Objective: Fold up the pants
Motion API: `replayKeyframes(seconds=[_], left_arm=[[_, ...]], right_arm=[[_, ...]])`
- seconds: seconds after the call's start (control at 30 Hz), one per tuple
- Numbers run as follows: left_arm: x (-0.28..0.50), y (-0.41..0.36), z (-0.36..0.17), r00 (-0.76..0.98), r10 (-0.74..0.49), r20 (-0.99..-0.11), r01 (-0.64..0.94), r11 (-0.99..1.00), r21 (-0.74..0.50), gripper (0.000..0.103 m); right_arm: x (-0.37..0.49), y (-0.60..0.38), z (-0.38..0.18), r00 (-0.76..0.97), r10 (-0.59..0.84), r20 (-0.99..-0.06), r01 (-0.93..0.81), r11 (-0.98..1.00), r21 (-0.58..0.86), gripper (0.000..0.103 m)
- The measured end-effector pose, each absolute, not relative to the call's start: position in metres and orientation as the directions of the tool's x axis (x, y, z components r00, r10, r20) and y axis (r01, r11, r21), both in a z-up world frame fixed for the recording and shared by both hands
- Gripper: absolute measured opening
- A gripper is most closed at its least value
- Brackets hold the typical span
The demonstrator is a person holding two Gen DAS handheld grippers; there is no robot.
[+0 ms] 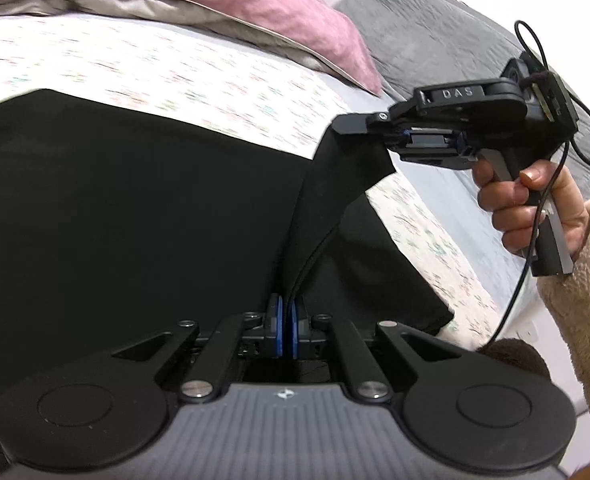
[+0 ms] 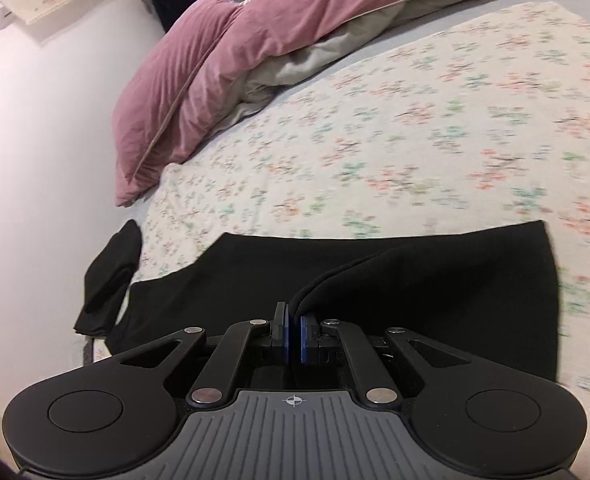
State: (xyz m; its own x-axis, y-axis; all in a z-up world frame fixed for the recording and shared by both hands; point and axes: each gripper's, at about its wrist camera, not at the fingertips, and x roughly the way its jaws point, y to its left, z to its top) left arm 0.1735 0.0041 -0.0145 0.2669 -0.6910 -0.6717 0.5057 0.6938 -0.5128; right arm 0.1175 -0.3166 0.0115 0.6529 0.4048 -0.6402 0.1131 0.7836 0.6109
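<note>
Lifting the black pants (image 1: 135,208) edge off the bed (image 2: 415,140), left gripper (image 1: 286,328) and right gripper (image 2: 293,334) both clamped on cloth; fold barely begun.

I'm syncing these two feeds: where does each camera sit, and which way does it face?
Left wrist: on the left gripper, facing across the black pants toward the right gripper; the right hand shows.
Right wrist: on the right gripper, facing over the pants toward the pink duvet; no hand shows.
Shared: pants, duvet, floral sheet.
</note>
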Motion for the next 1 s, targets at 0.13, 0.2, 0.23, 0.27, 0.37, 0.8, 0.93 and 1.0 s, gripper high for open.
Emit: replayKeyframes(seconds=[0.13,0.2,0.23,0.27,0.37,0.8,0.93,1.0], left_arm=[[0.181,0.041,-0.015,0.307,-0.668,-0.678,0.450,0.729,-0.515,0.028],[0.183,0.058,-0.014,0.323,-0.660,-0.678,0.429,0.741,-0.516,0.028],[0.184,0.066,-0.013,0.334,-0.652,-0.680,0.419,0.749,-0.513,0.028],[0.185,0.075,-0.012,0.345,-0.645,-0.682,0.408,0.758,-0.509,0.028],[0.185,0.101,-0.009,0.373,-0.629,-0.682,0.373,0.774,-0.511,0.028],[0.187,0.218,0.005,0.521,-0.477,-0.708,0.149,0.868,-0.474,0.028],[0.188,0.235,0.008,0.555,-0.416,-0.720,0.087,0.890,-0.447,0.028],[0.188,0.249,0.008,0.568,-0.391,-0.724,0.057,0.897,-0.439,0.028]], right_arm=[[0.140,-0.286,0.013,0.633,0.436,-0.640,0.078,0.786,0.613,0.005],[0.152,-0.270,0.012,0.621,0.450,-0.642,0.064,0.788,0.613,0.005],[0.158,-0.262,0.012,0.615,0.457,-0.643,0.056,0.787,0.614,0.005],[0.163,-0.255,0.011,0.609,0.465,-0.642,0.050,0.786,0.617,0.005],[0.183,-0.228,0.010,0.590,0.485,-0.645,0.028,0.786,0.617,0.005],[0.277,-0.094,-0.010,0.492,0.609,-0.622,-0.074,0.741,0.668,0.005],[0.303,-0.057,-0.020,0.466,0.646,-0.605,-0.085,0.713,0.696,0.005],[0.313,-0.040,-0.025,0.452,0.660,-0.600,-0.087,0.702,0.707,0.005]])
